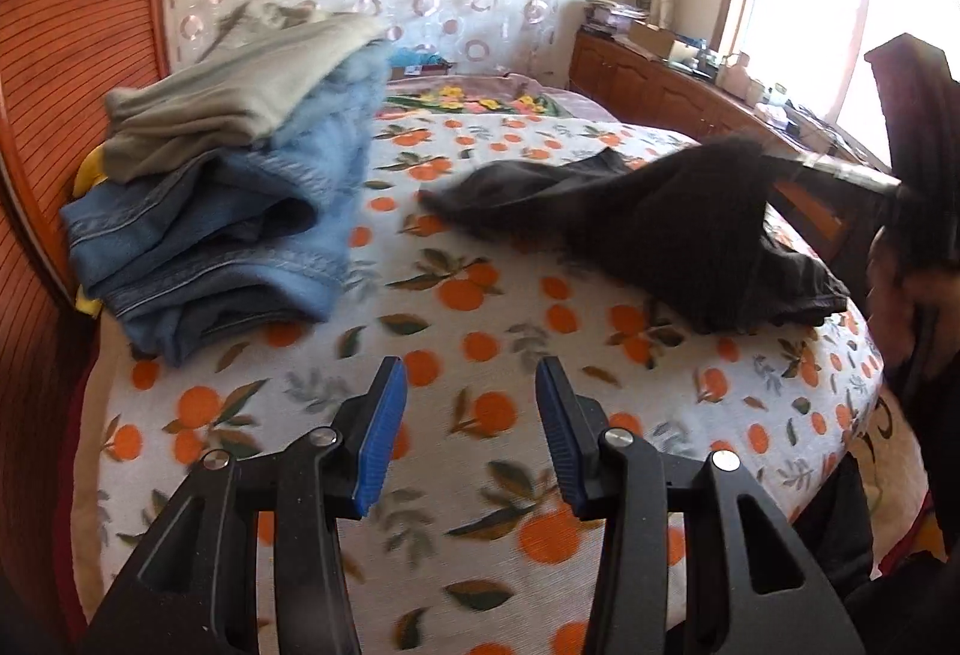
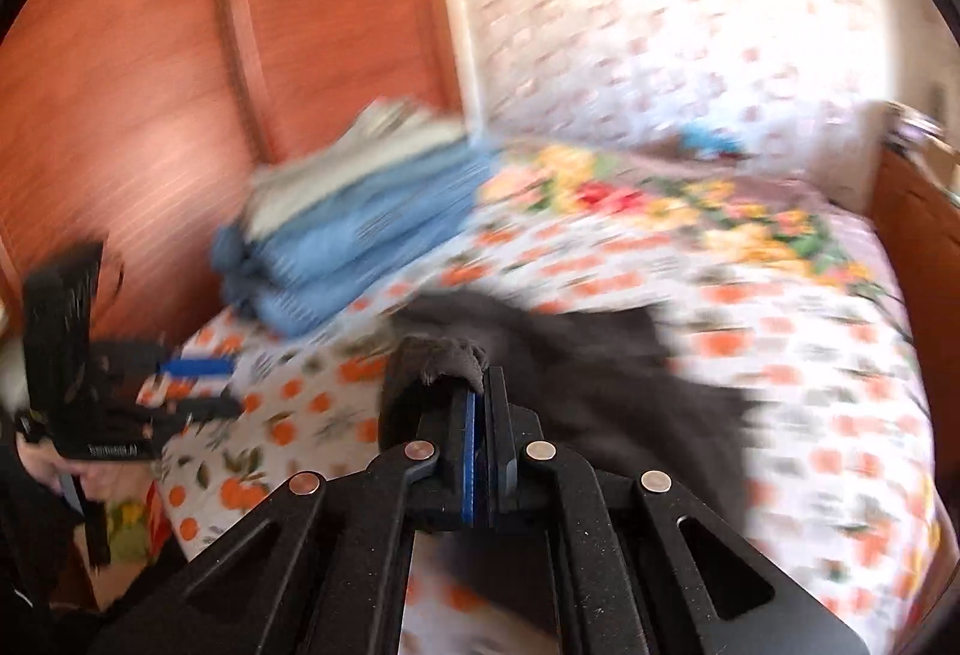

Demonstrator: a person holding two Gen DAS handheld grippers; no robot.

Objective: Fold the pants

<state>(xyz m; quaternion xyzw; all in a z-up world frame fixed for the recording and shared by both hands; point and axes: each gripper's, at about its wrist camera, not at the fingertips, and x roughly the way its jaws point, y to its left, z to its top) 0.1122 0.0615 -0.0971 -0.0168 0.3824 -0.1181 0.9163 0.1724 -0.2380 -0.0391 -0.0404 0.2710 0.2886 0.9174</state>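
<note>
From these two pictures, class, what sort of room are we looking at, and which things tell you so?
Most likely a bedroom at home: a bed under an orange-print cover, a wooden headboard, and a stack of folded clothes on the bed.

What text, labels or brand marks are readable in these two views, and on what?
White brand lettering on the black left gripper body, right wrist view: too blurred to read.
Boxes and papers on the brown wooden cabinet top, left wrist view: too small to read.
Nothing else carries text.
</note>
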